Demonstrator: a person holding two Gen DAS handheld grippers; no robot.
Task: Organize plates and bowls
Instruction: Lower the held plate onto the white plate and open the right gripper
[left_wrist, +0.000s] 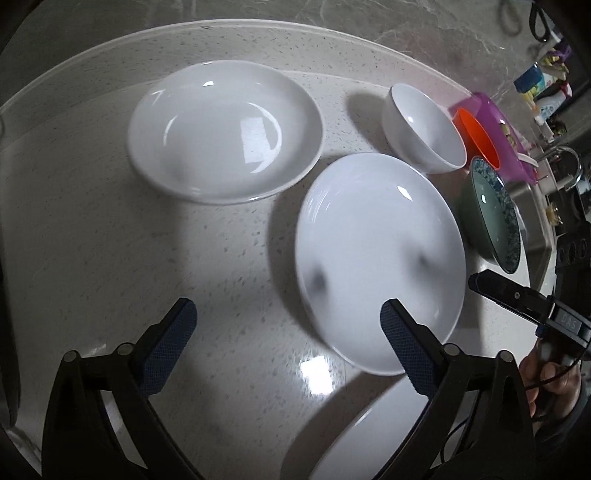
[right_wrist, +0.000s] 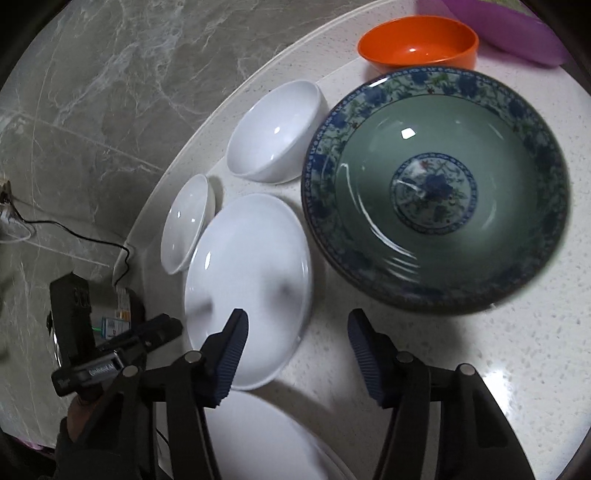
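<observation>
White plates, one nearer (left_wrist: 380, 258) and one farther (left_wrist: 225, 129), white bowl (left_wrist: 424, 129), green floral bowl (right_wrist: 436, 192) on table (left_wrist: 92, 240). Glazed ware: stiff, slick, breakable; pinch at rim. Left gripper (left_wrist: 288, 343) jaws wide apart, empty. Right gripper (right_wrist: 297, 358) jaws apart, empty.

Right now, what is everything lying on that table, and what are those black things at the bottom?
White plates: three, one far left, one middle, one partly seen at the near edge.
White bowl: one, behind the middle plate.
Green bowl with blue flowered rim: one, right of the middle plate.
Orange bowl: one, behind the green bowl.
Purple container: one, far right.
Table: one, pale speckled.
Left tool: black, open, empty.
Right tool: black, open, empty.
</observation>
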